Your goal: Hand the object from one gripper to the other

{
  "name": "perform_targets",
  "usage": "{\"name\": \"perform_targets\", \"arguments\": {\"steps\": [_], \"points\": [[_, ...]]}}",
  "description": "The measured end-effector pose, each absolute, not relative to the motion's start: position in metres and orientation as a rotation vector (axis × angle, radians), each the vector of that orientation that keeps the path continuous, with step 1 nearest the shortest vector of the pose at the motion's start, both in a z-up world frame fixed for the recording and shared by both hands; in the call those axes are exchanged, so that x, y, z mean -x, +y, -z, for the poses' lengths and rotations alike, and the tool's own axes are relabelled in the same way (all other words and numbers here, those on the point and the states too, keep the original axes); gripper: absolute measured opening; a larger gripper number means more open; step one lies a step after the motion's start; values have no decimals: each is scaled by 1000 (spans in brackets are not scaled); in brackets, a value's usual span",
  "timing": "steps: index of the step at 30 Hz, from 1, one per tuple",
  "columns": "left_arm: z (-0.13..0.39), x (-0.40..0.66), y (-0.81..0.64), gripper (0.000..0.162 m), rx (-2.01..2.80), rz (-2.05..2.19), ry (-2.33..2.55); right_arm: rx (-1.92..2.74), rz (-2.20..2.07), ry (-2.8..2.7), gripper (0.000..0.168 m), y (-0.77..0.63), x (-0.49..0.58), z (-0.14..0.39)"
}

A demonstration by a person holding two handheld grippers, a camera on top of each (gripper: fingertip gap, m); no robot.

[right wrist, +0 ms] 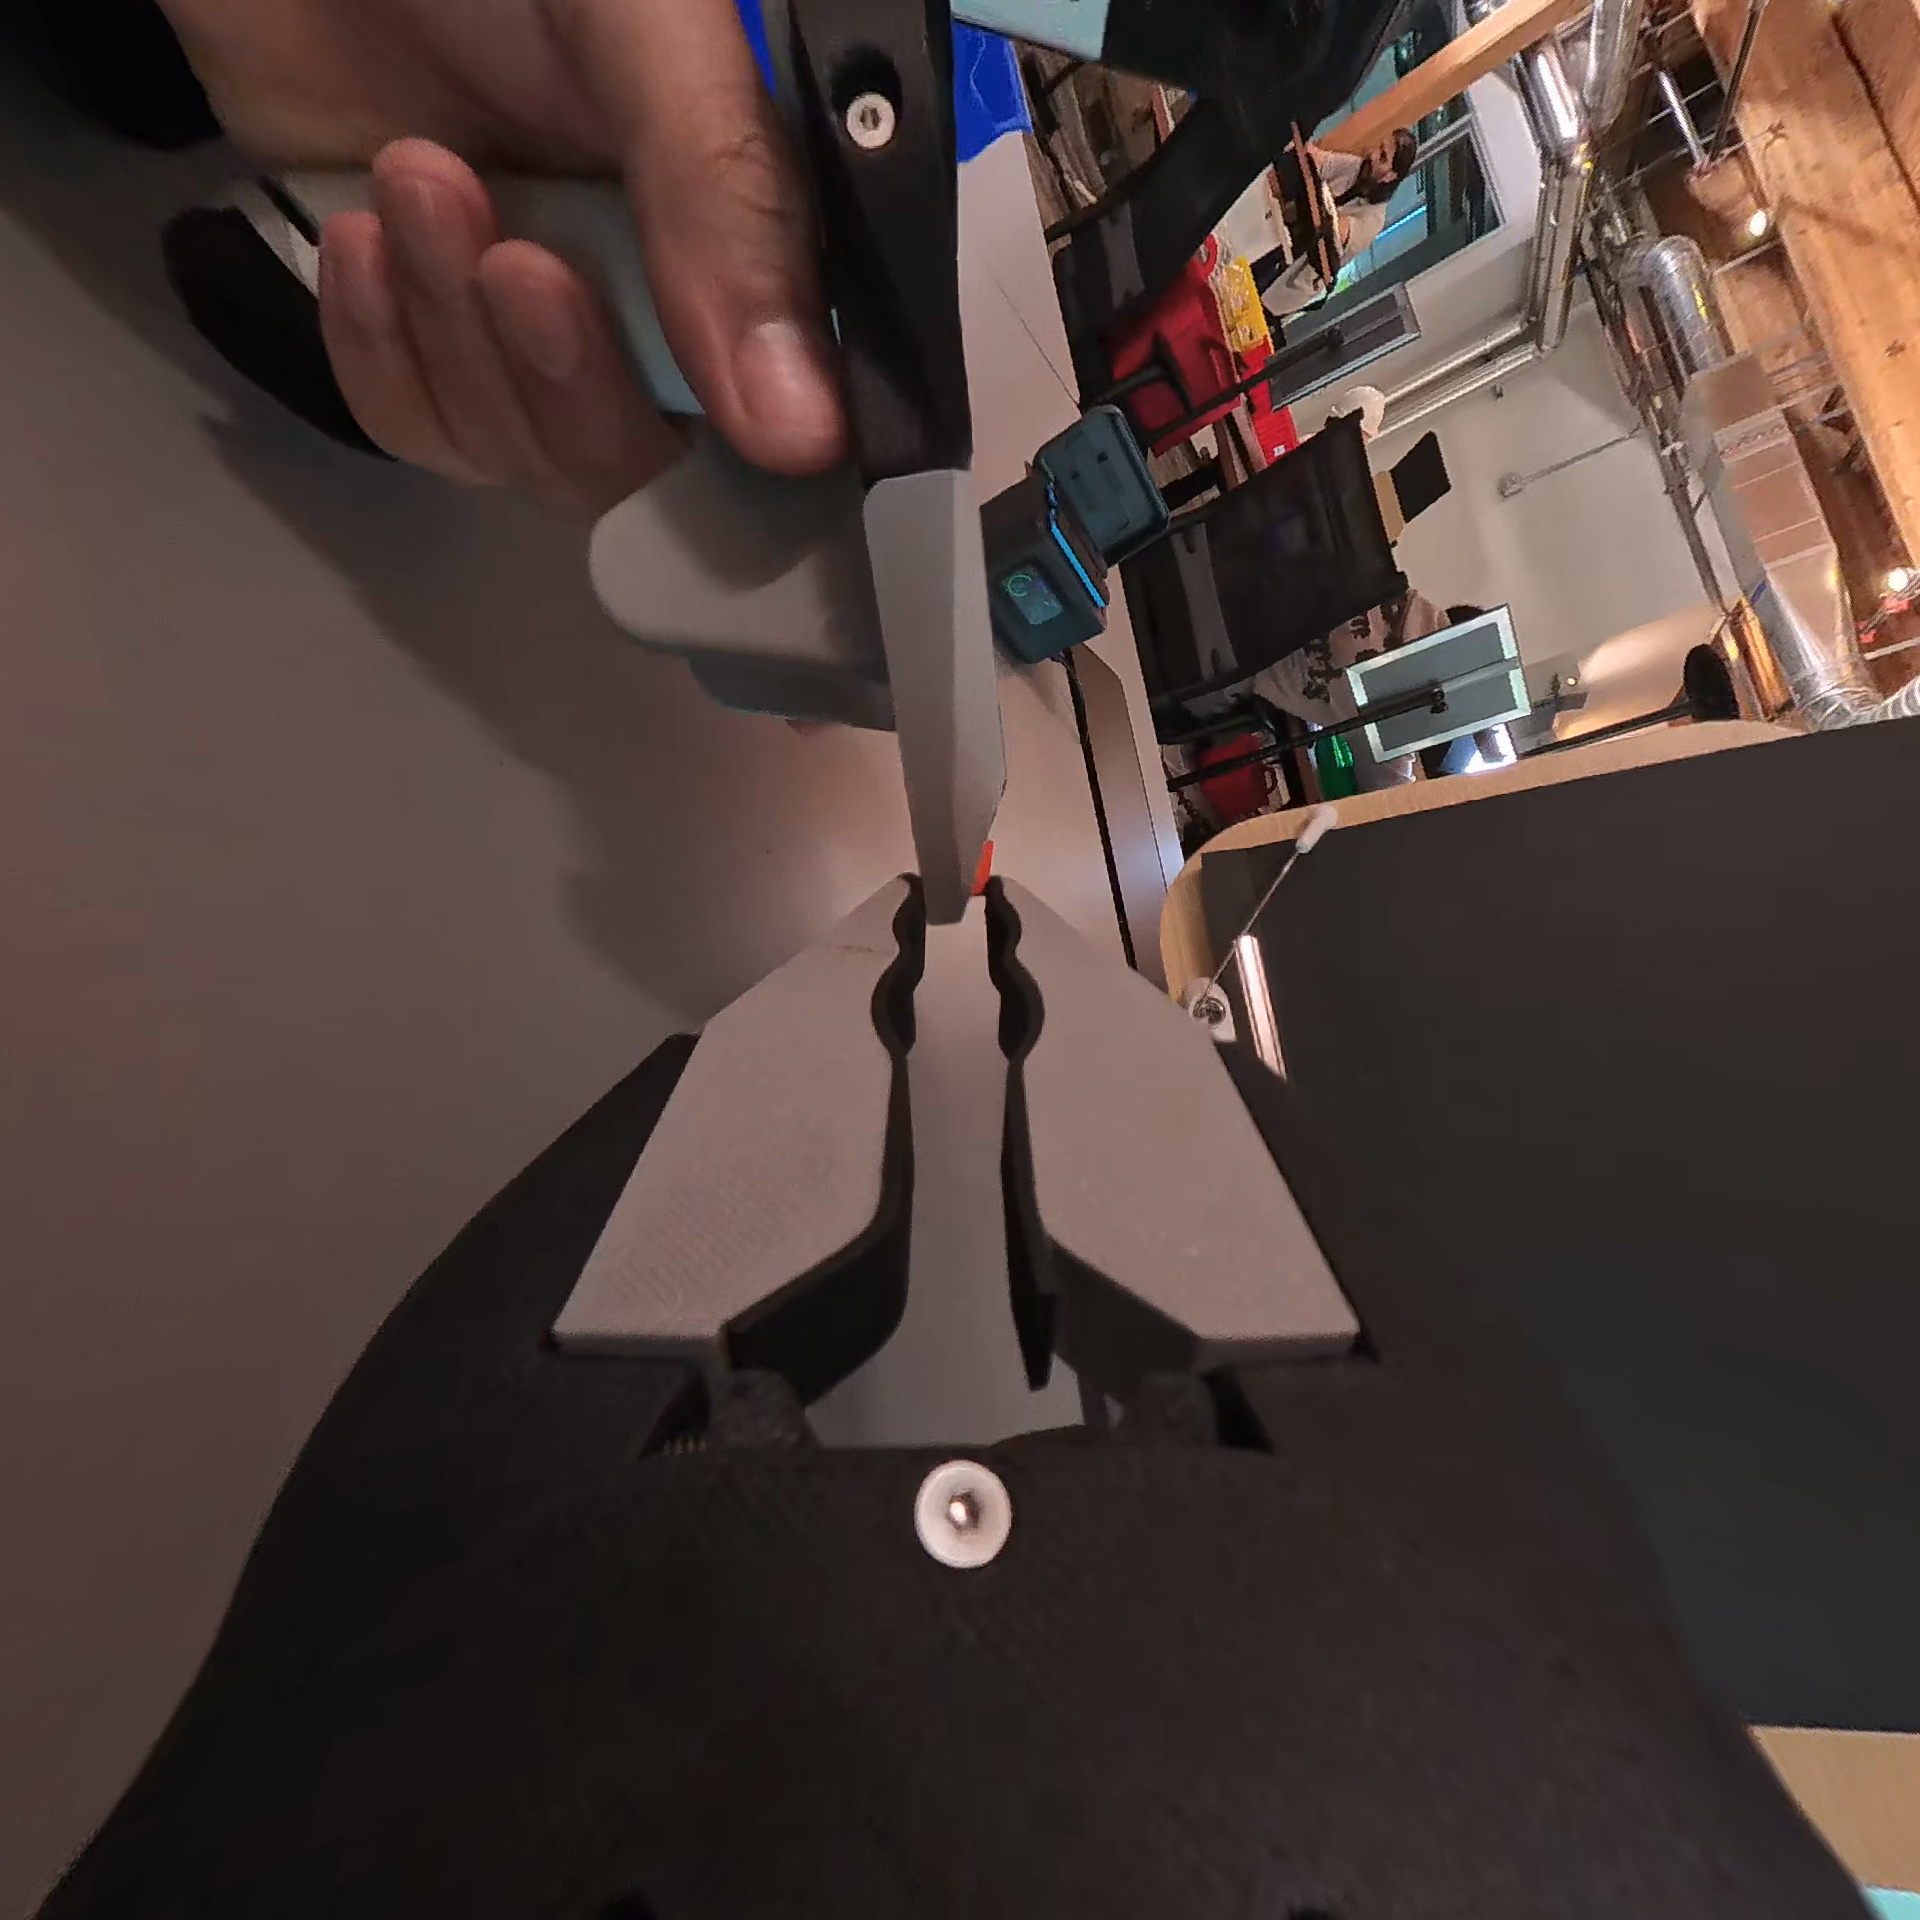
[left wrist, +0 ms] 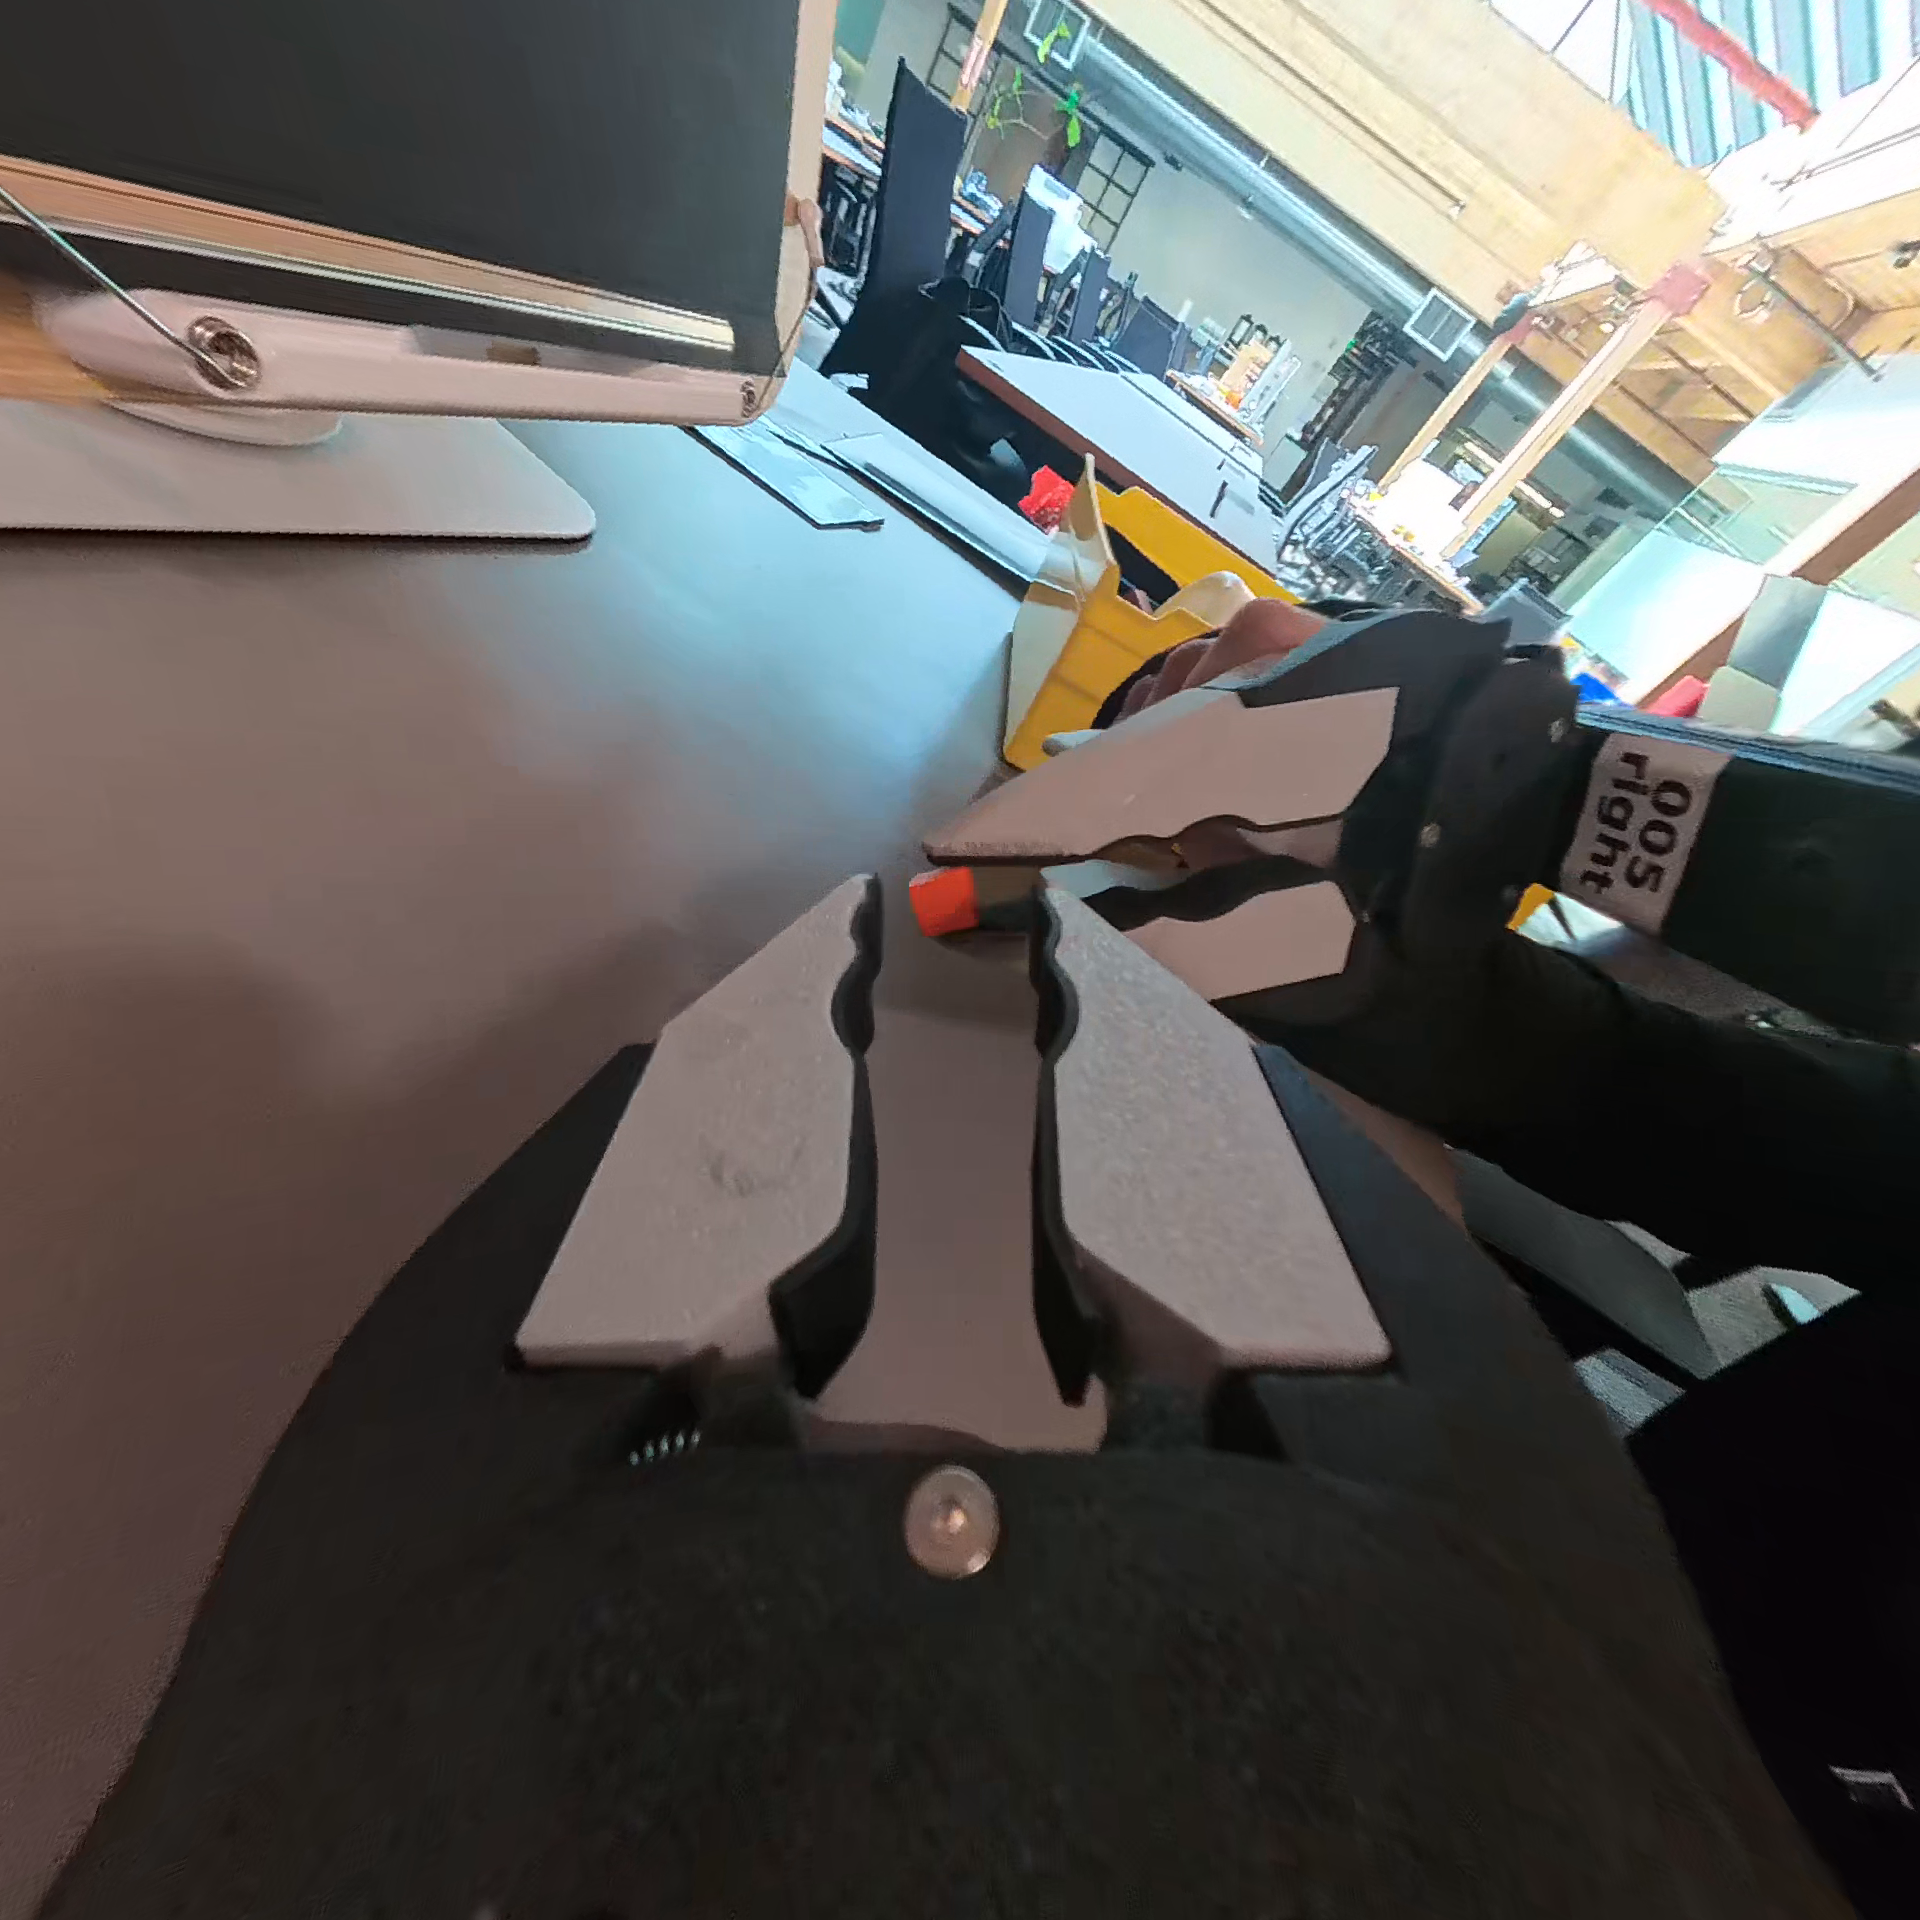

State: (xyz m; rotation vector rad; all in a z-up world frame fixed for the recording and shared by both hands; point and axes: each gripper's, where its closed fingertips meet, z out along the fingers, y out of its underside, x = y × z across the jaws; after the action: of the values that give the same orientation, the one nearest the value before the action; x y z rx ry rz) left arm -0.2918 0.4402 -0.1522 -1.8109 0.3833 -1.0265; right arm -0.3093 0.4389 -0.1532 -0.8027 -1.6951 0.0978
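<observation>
Left wrist view: my left gripper, jaws spread, straddles the orange-tipped object, its long axis crosswise, pinched from the right by right gripper.

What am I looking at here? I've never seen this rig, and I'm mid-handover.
There is no robot arm: a person holds a gripper in each hand. Each picture comes from a camera on one gripper, looking along its grey fingers. In the left view, the left gripper is open, with its fingers either side of the orange-tipped object. The right gripper pinches that object from the right. In the right view, a hand holds the left gripper. A monitor stands on the grey table, with a yellow bin beyond.
</observation>
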Motion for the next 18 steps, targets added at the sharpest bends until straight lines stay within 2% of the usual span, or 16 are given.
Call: {"name": "perform_targets", "arguments": {"steps": [3, 5, 8, 14, 18], "points": [[154, 293, 441, 10, 1815, 987, 406, 803, -97, -1693, 7, 439, 309, 155], [158, 297, 444, 7, 1829, 893, 449, 865, -160, -1705, 5, 440, 309, 159], [169, 316, 457, 8, 1862, 526, 525, 989, -331, -1734, 0, 441, 304, 166], [160, 331, 468, 8, 1569, -388, 880, 1413, -696, -1623, 21, 463, 302, 177], [162, 312, 460, 8, 1409, -553, 1064, 1582, -1128, -1471, 22, 457, 303, 163]]}}
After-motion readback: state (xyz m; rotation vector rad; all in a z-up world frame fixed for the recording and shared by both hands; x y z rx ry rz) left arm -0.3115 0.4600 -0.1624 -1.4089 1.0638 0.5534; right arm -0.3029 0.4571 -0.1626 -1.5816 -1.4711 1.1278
